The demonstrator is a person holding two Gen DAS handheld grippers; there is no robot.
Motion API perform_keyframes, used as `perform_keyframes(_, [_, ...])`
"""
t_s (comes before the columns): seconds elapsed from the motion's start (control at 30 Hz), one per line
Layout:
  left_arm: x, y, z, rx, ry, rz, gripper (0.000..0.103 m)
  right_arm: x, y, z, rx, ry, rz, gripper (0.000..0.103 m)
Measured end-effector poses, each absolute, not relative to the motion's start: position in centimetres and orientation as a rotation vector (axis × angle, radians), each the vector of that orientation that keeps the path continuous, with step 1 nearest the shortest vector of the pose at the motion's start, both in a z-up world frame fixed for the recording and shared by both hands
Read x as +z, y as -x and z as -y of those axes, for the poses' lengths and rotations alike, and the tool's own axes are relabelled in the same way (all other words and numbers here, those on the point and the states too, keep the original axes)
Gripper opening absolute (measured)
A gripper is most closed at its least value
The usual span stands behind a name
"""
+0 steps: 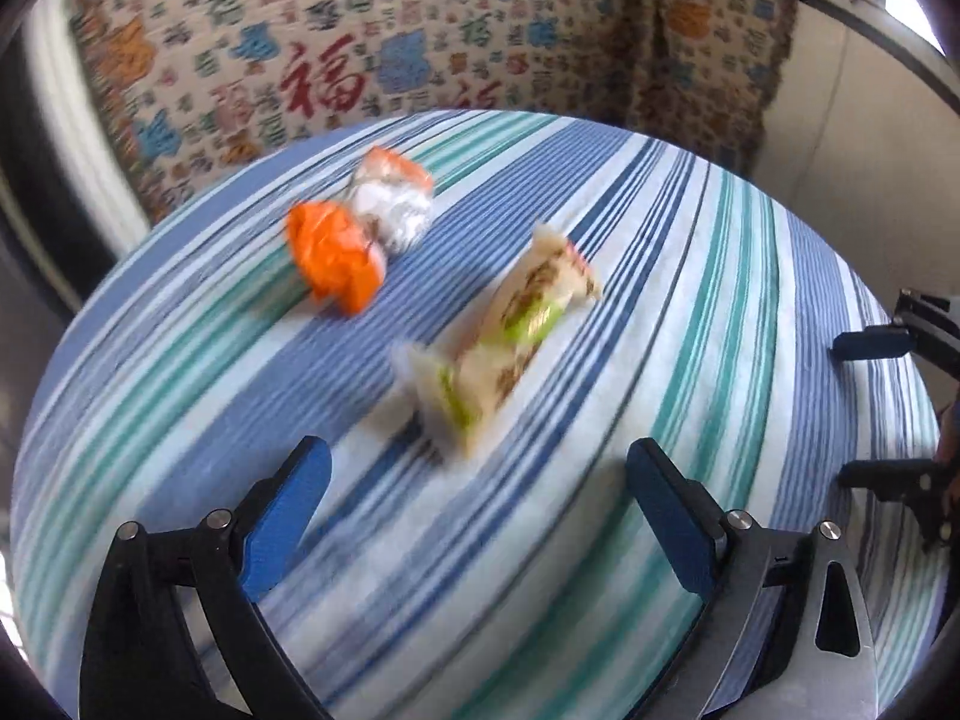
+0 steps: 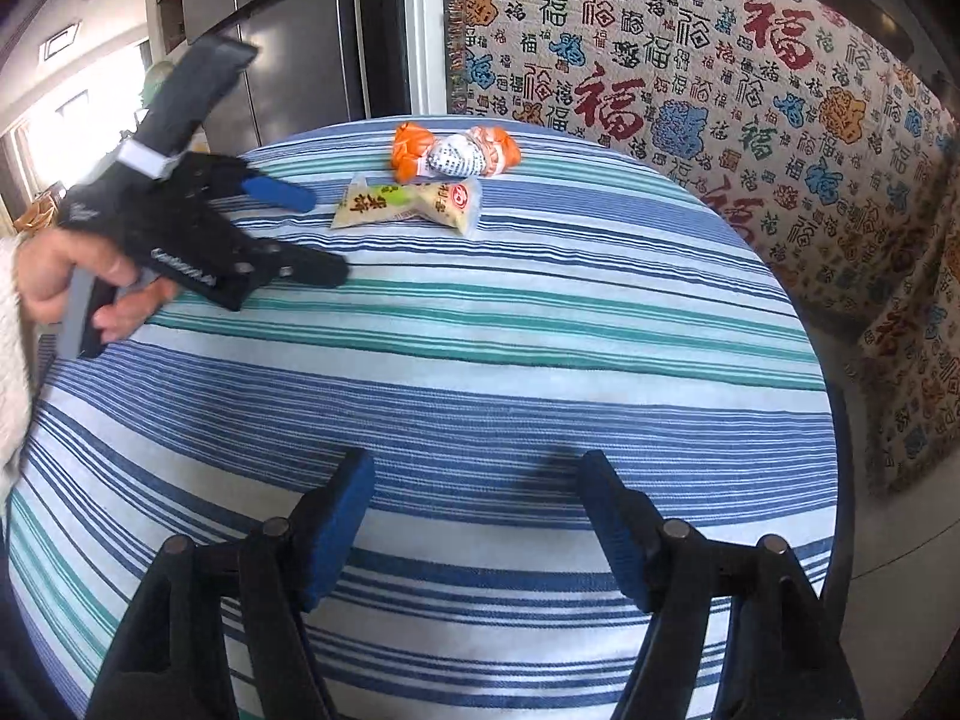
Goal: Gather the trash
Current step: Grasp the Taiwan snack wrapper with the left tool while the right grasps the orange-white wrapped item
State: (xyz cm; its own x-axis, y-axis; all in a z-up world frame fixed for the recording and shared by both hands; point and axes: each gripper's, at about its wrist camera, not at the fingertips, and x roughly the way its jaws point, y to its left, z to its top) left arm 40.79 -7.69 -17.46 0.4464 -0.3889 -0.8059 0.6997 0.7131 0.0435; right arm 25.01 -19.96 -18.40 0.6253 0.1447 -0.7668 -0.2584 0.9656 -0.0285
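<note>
You are facing a round counter (image 2: 480,360) covered by a cloth striped in blue, teal and white. Two wrappers lie on it near the far edge: an orange-and-white wrapper (image 2: 456,153) and, just in front, a cream-and-green wrapper (image 2: 408,204).

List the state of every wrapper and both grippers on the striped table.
Left gripper: open, empty, above the cloth.
Right gripper: open, empty.
Cream-and-green snack wrapper: lying flat, untouched.
Orange-and-white crumpled wrapper: balled up, lying behind the cream one.
Striped tablecloth: spread over the table.
</note>
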Motion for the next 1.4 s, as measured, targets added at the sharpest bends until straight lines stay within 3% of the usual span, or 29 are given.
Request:
perform_keyframes(0.1, [-17.3,-42.0,9.2,-0.716,-0.449,-0.833,0.098,-18.5,-24.9,20.0,0.228,0.136,-0.859,0.073])
perform_keyframes(0.2, [-17.2,-42.4,10.6,-0.79,-0.462,-0.82,0.084,-18.5,-24.9,20.0,0.227,0.134,-0.855,0.073])
perform_keyframes(0.3, [-17.0,-41.8,11.3,-0.854,-0.452,-0.81,0.046,-18.5,-25.0,20.0,0.226,0.135,-0.854,0.073])
perform_keyframes(0.33, [-16.9,-41.5,11.2,-0.863,-0.437,-0.814,0.024,-18.5,-25.0,20.0,0.226,0.134,-0.854,0.073])
perform_keyframes(0.43, [-16.6,-40.7,10.1,-0.788,-0.407,-0.809,0.018,-18.5,-25.0,20.0,0.227,0.134,-0.853,0.073])
perform_keyframes(0.67, [-15.4,-37.6,-1.0,-0.39,-0.159,-0.874,0.018,-18.3,-25.8,19.5,0.228,0.143,-0.891,0.075])
perform_keyframes(0.83, [-16.6,-36.8,-4.1,-0.264,-0.126,-0.883,0.02,-17.0,-31.7,17.4,0.227,0.032,-0.935,0.075])
perform_keyframes(0.9, [-17.0,-36.8,-4.7,-0.239,-0.09,-0.889,0.027,-15.9,-35.0,17.1,0.185,-0.089,-0.885,0.075])
perform_keyframes(0.97, [-17.3,-36.7,-4.9,-0.233,-0.091,-0.895,0.055,-15.1,-38.3,16.9,0.154,-0.214,-0.841,0.075])
perform_keyframes(1.07, [-17.6,-36.4,-5.2,-0.229,-0.088,-0.889,0.074,-15.1,-42.7,16.8,0.087,-0.368,-0.823,0.075])
perform_keyframes(1.2, [-17.9,-36.6,-5.3,-0.236,-0.086,-0.893,0.077,-16.6,-47.8,16.4,-0.067,-0.526,-0.833,0.075])
perform_keyframes(1.3, [-17.9,-36.8,-5.4,-0.246,-0.092,-0.9,0.081,-17.5,-49.5,14.7,-0.17,-0.476,-0.86,0.074])
perform_keyframes(1.37, [-18.0,-36.9,-5.6,-0.251,-0.086,-0.902,0.084,-17.7,-49.8,13.4,-0.15,-0.385,-0.894,0.062])
perform_keyframes(1.4, [-18.0,-36.9,-5.8,-0.258,-0.081,-0.903,0.084,-17.6,-49.6,12.5,-0.123,-0.29,-0.907,0.05])
